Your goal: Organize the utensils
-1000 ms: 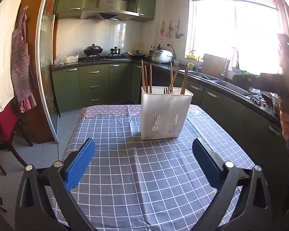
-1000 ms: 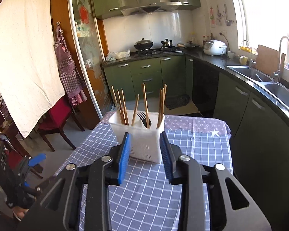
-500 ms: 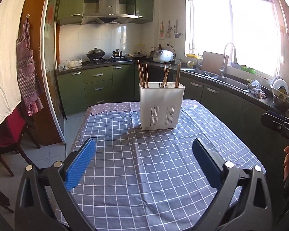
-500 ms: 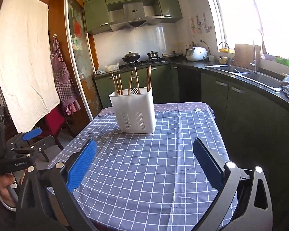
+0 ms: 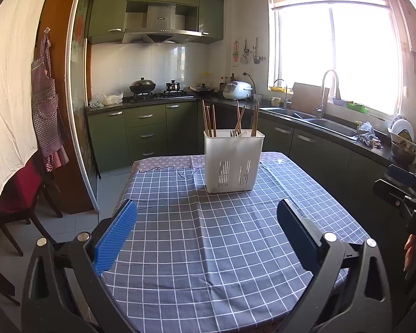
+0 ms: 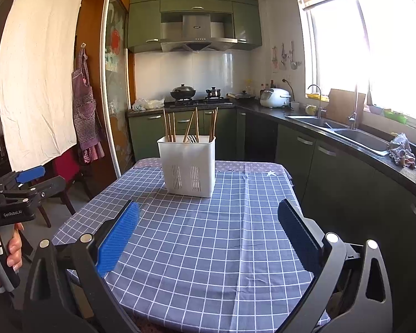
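A white slotted utensil holder (image 5: 233, 161) stands upright at the far end of the blue checked tablecloth (image 5: 208, 238). Several wooden chopsticks (image 5: 208, 118) and a dark fork stick out of it. It also shows in the right wrist view (image 6: 187, 164), with the chopsticks (image 6: 169, 124). My left gripper (image 5: 206, 238) is open and empty, held back over the near part of the table. My right gripper (image 6: 208, 236) is open and empty, also well short of the holder. Each gripper shows at the edge of the other's view.
Green kitchen cabinets, a stove with pots (image 5: 142, 85) and a sink (image 5: 330, 127) run behind and to the right of the table. A red chair (image 5: 16, 194) and a hanging apron (image 5: 45, 105) are on the left. The table's edges fall off on both sides.
Both grippers have pulled back from the holder and risen. My right gripper went from nearly shut close to the holder to wide open.
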`<state>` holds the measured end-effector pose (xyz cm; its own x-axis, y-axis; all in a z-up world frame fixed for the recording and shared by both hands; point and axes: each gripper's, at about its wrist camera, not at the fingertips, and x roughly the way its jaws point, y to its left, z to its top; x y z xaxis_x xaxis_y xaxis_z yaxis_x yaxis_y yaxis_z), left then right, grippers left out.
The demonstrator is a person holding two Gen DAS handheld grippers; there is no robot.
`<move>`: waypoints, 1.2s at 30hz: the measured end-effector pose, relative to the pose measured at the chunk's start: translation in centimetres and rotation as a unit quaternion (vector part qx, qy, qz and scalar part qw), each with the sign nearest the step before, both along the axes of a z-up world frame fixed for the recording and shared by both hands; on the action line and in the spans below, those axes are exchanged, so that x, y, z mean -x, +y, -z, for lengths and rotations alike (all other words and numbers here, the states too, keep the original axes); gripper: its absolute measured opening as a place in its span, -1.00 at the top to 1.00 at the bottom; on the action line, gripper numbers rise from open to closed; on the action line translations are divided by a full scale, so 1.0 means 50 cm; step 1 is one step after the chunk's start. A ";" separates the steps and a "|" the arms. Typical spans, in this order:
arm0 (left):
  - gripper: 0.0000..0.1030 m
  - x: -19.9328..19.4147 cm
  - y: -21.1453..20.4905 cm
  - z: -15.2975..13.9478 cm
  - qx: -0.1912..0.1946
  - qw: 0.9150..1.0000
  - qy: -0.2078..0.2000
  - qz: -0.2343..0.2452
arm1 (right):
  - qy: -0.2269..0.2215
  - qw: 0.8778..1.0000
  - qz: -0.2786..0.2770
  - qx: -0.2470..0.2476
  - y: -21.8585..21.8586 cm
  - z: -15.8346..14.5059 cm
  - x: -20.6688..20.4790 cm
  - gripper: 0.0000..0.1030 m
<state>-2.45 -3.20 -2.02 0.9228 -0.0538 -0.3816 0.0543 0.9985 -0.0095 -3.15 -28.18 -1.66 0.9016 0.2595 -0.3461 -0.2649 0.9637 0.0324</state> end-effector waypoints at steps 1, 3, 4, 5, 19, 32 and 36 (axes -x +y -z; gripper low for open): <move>-0.86 0.003 -0.001 -0.002 0.000 1.000 -0.001 0.001 | 0.000 1.000 -0.001 0.000 0.001 0.000 0.003 -0.91; -0.86 0.008 -0.003 -0.002 -0.001 1.000 -0.002 0.001 | 0.001 1.000 -0.005 0.001 0.005 -0.001 0.005 -0.91; -0.86 0.010 -0.004 -0.003 -0.001 1.000 -0.002 0.000 | -0.001 1.000 -0.006 0.001 0.006 -0.002 0.006 -0.91; -0.86 0.012 -0.005 -0.004 -0.001 1.000 -0.003 0.000 | -0.001 1.000 -0.006 0.002 0.007 -0.003 0.006 -0.91; -0.86 0.026 0.002 -0.013 0.000 1.000 -0.008 -0.020 | 0.000 1.000 -0.018 0.002 0.014 -0.005 0.014 -0.91; -0.86 0.026 0.006 -0.011 0.007 1.000 0.001 -0.015 | 0.002 1.000 -0.022 0.003 0.020 0.002 0.013 -0.91; -0.86 0.027 0.006 -0.010 0.003 1.000 0.000 -0.021 | 0.004 1.000 -0.022 0.003 0.022 0.006 0.011 -0.91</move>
<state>-3.78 -2.88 -1.52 0.9240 -0.0182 -0.3820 0.0130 0.9998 -0.0163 -3.72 -27.06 -1.94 0.8865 0.2973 -0.3545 -0.3076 0.9511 0.0283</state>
